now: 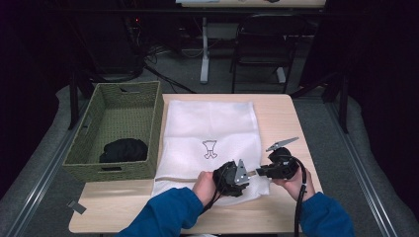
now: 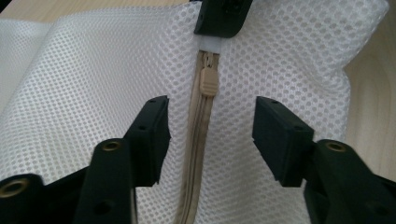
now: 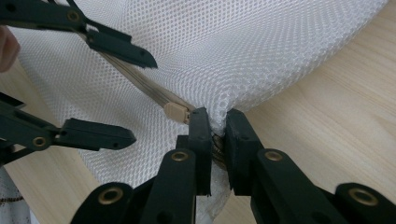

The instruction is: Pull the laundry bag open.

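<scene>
The mesh bag [image 2: 289,56] is white all over with a tiny honeycomb-hole pattern, and between the black jaws of the left gripper [image 2: 210,135] its zipper [image 2: 198,154] runs as a beige strip, with a beige pull tab [image 2: 208,81] just ahead of those jaws. Past the jaws of the right gripper [image 3: 217,126], also black with little brass rivets, the table [image 3: 336,116] is pale wood with a light grain. From above there's a small black outline drawing printed on the white, and off to the side an olive-green woven basket [image 1: 118,101] with something black [image 1: 123,149] inside; the person's sleeves are blue.
</scene>
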`<move>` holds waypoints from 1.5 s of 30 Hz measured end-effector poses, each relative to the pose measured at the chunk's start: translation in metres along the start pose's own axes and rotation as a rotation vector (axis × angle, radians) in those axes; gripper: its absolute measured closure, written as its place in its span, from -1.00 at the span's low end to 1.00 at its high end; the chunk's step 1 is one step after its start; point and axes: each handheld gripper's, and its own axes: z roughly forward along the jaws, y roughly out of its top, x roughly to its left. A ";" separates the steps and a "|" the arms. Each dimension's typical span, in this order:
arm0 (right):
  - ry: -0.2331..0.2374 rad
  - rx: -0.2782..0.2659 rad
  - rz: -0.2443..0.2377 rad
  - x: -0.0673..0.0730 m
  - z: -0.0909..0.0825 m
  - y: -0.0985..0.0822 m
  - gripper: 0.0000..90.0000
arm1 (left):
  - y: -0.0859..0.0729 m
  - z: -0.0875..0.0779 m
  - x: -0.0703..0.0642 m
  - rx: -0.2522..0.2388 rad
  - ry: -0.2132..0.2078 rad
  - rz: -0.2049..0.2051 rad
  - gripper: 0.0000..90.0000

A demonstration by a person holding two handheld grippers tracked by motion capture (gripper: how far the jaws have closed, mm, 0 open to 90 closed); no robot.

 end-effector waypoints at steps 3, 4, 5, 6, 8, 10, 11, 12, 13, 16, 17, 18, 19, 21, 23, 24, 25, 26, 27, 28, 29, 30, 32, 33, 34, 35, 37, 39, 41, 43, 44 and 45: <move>0.004 -0.003 0.002 0.001 0.000 0.000 0.84 | 0.003 0.004 -0.002 -0.013 0.006 0.010 0.29; 0.004 0.000 0.001 0.002 0.000 0.000 0.84 | 0.003 0.005 -0.002 -0.017 0.010 0.007 0.33; 0.003 0.000 -0.002 0.002 0.000 0.000 0.85 | 0.004 0.006 -0.002 -0.014 0.006 0.007 0.38; 0.006 0.000 0.000 0.002 0.000 0.000 0.85 | 0.004 0.006 -0.002 -0.014 0.006 0.007 0.40; 0.005 0.002 0.000 0.002 0.000 0.000 0.85 | 0.005 0.008 -0.003 -0.015 0.013 0.011 0.47; 0.001 0.006 -0.003 0.002 0.000 0.000 0.85 | 0.006 0.012 -0.004 -0.005 0.012 0.025 0.51; 0.001 0.005 -0.002 0.002 0.000 0.000 0.85 | 0.007 0.013 -0.004 0.003 0.007 0.027 0.56; 0.001 0.005 -0.002 0.002 0.000 0.000 0.85 | 0.007 0.013 -0.004 0.003 0.007 0.027 0.58; 0.003 0.008 -0.003 0.002 0.000 0.000 0.85 | 0.007 0.016 -0.004 -0.004 0.021 0.025 0.59; 0.004 0.008 -0.004 0.002 0.000 0.000 0.85 | 0.007 0.017 -0.004 0.005 0.018 0.023 0.68; 0.004 0.008 -0.005 0.002 0.000 0.000 0.85 | 0.007 0.018 -0.004 0.003 0.026 0.023 0.73; 0.004 0.008 -0.005 0.002 0.000 0.000 0.85 | 0.007 0.018 -0.004 0.003 0.026 0.023 0.75; 0.005 0.007 -0.006 0.002 0.000 0.000 0.85 | 0.007 0.019 -0.004 0.003 0.028 0.026 0.80; 0.009 0.006 -0.007 0.003 0.000 0.000 0.85 | 0.007 0.020 -0.004 0.007 0.036 0.024 0.80; 0.006 0.008 -0.006 0.002 0.000 0.000 0.85 | 0.006 0.019 -0.004 -0.005 0.038 0.016 0.88; 0.005 0.006 -0.009 0.002 0.000 0.000 0.85 | 0.006 0.019 -0.003 -0.016 0.036 0.012 0.89; 0.007 0.004 -0.005 0.002 0.000 0.000 0.85 | 0.006 0.020 -0.003 -0.018 0.036 0.010 0.90; 0.008 0.006 -0.005 0.002 0.000 0.000 0.85 | 0.006 0.019 -0.003 -0.010 0.033 0.011 0.90; 0.008 0.006 -0.005 0.002 0.000 0.000 0.85 | 0.006 0.019 -0.003 -0.010 0.033 0.011 0.91; 0.004 0.008 -0.007 0.002 0.001 0.000 0.85 | 0.006 0.019 -0.004 -0.004 0.030 0.012 0.91; 0.009 0.012 -0.001 0.003 0.001 0.000 0.85 | 0.007 0.019 -0.005 0.003 0.033 0.018 0.92; 0.008 0.012 -0.001 0.003 0.001 0.000 0.84 | 0.007 0.019 -0.005 0.000 0.030 0.016 0.93; 0.007 0.012 -0.004 0.002 0.001 0.000 0.84 | 0.007 0.019 -0.005 0.000 0.033 0.024 0.94; 0.013 0.008 0.010 0.001 0.002 -0.001 0.83 | 0.008 0.018 -0.005 -0.003 0.022 0.020 0.94; 0.013 0.008 0.010 0.001 0.002 -0.001 0.83 | 0.008 0.018 -0.005 -0.003 0.022 0.020 0.94; 0.018 0.010 0.017 0.000 0.003 -0.002 0.80 | 0.007 0.018 -0.005 -0.001 0.016 0.016 0.94; 0.019 0.023 0.020 -0.001 0.005 -0.002 0.79 | 0.007 0.018 -0.005 0.000 0.017 0.012 0.94; 0.019 0.024 0.024 -0.002 0.006 -0.003 0.83 | 0.007 0.018 -0.005 -0.003 0.023 0.018 0.94; 0.013 0.014 0.006 0.000 0.004 -0.002 0.86 | 0.007 0.018 -0.005 0.003 0.022 0.020 0.93; 0.019 -0.002 0.005 0.004 0.003 -0.001 0.87 | 0.006 0.018 -0.004 -0.005 0.007 0.003 0.89; 0.019 -0.002 0.005 0.004 0.003 -0.001 0.87 | 0.006 0.018 -0.004 -0.005 0.007 0.003 0.84; 0.025 -0.013 -0.003 0.006 0.000 0.000 0.87 | 0.006 0.019 -0.005 0.001 0.016 0.014 0.80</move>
